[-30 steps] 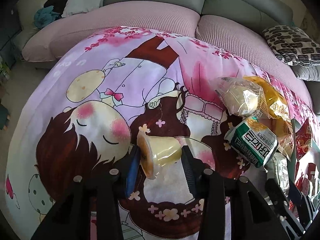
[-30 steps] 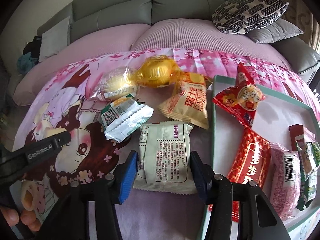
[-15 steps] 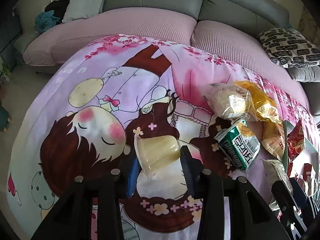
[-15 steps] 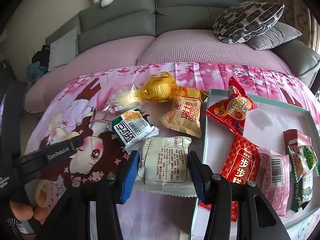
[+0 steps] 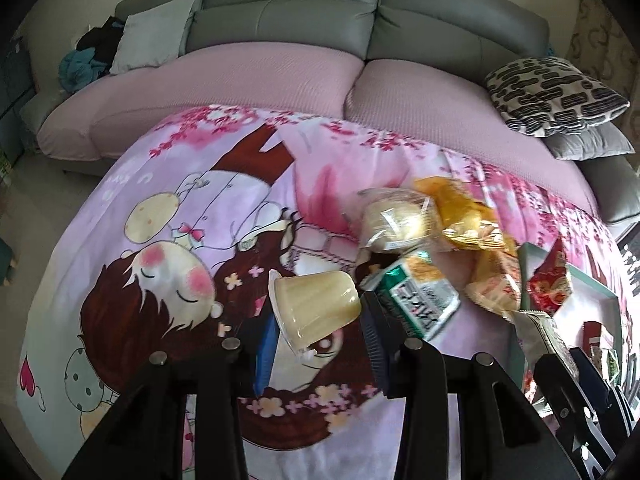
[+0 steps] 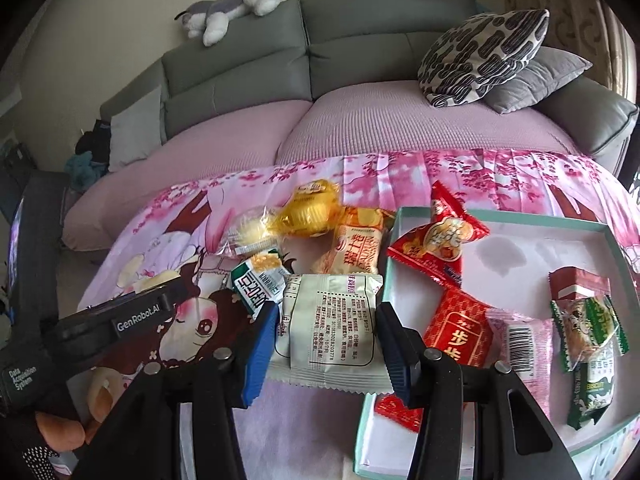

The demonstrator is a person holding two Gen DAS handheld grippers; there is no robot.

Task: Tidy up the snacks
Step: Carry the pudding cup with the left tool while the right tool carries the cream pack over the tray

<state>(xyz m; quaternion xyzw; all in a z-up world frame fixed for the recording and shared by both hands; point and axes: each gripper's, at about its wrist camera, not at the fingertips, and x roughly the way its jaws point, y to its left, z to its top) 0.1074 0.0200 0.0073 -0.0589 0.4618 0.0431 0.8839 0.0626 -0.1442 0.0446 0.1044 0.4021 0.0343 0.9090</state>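
The left gripper [image 5: 318,330] has its jaws clamped on a pudding cup [image 5: 314,307], held tipped above the cartoon cloth [image 5: 168,216] over the bench. Right of it, loose snack packets lie near the cloth's far edge, a green packet [image 5: 416,300] nearest. The right gripper [image 6: 326,338] pinches a pale packet [image 6: 330,322] beside the box's [image 6: 616,256] left wall. Red packets [image 6: 442,240] lie inside the box.
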